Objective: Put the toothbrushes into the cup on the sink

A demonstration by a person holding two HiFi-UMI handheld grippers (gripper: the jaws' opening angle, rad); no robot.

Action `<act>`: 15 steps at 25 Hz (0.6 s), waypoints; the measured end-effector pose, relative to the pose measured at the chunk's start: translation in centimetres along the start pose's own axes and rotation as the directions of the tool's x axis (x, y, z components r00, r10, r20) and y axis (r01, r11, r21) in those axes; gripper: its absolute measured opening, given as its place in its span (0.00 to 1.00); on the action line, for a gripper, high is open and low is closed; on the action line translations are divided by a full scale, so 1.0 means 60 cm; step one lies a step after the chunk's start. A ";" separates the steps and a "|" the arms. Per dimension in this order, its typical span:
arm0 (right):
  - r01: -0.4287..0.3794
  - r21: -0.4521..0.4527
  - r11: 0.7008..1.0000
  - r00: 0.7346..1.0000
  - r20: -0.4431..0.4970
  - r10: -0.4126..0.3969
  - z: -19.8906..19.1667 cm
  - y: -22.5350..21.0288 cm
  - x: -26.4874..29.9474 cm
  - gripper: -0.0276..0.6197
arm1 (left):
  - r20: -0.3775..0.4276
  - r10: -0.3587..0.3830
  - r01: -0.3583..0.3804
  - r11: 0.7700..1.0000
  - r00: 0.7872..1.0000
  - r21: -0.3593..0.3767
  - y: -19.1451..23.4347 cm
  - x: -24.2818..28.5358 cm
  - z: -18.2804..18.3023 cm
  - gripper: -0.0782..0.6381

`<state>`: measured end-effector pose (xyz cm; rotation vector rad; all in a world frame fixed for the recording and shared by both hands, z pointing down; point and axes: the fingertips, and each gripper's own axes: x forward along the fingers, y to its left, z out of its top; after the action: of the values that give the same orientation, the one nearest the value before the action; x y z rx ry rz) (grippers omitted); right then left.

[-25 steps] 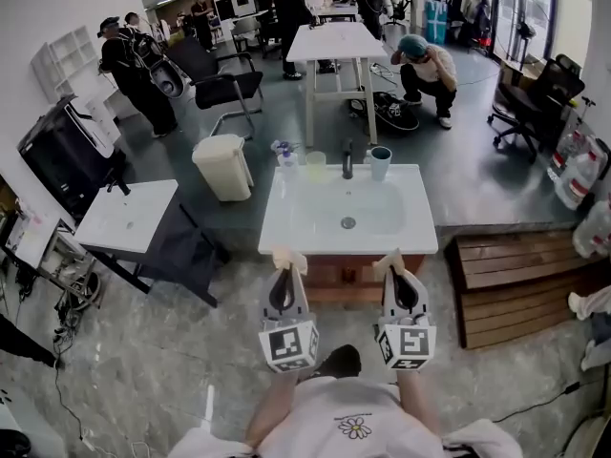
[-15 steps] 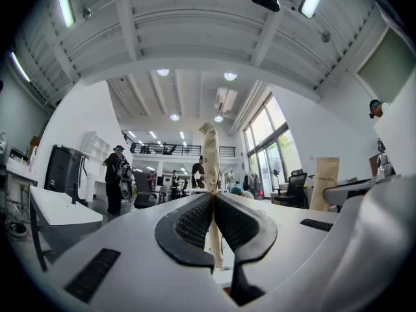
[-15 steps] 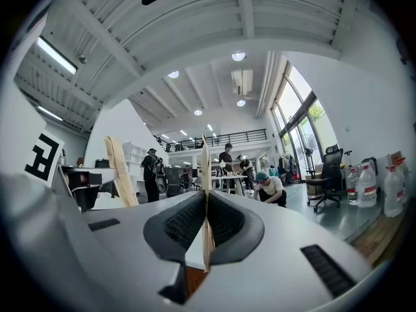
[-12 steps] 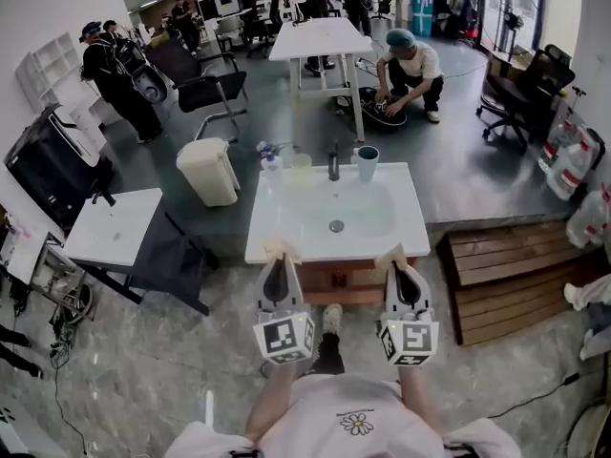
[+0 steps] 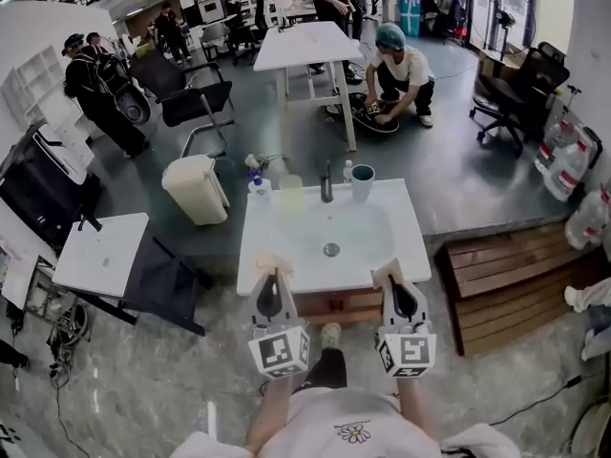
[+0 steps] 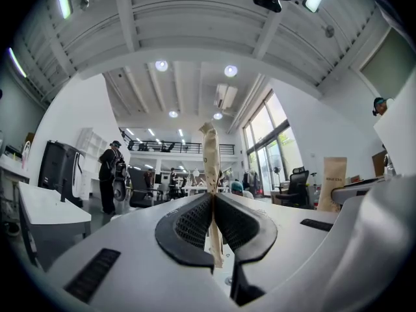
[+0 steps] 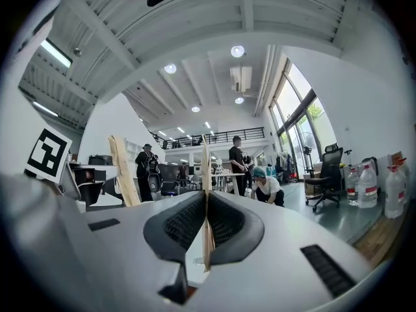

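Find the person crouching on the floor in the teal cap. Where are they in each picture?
Head view: crouching person near the top, right of centre, beside the white table.
Left gripper view: very small, a little right of centre, just below mid-height.
Right gripper view: right of centre, just below mid-height.
Shared landmark: the black office chair, to the right of that person in all three.

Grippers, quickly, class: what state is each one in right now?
Left gripper: closed, jaws together, holding nothing.
Right gripper: closed, jaws together, holding nothing.
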<state>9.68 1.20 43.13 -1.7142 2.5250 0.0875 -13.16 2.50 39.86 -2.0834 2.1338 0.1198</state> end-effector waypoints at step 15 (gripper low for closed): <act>-0.016 -0.104 0.994 0.986 0.161 0.033 0.139 -0.041 0.295 0.07 | 0.049 0.028 -0.026 0.999 0.998 -0.035 0.081 0.264 0.019 0.15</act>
<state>5.81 -15.29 33.01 -1.6368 2.4619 0.3495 -18.27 -12.81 35.84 -2.0482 2.1464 0.2109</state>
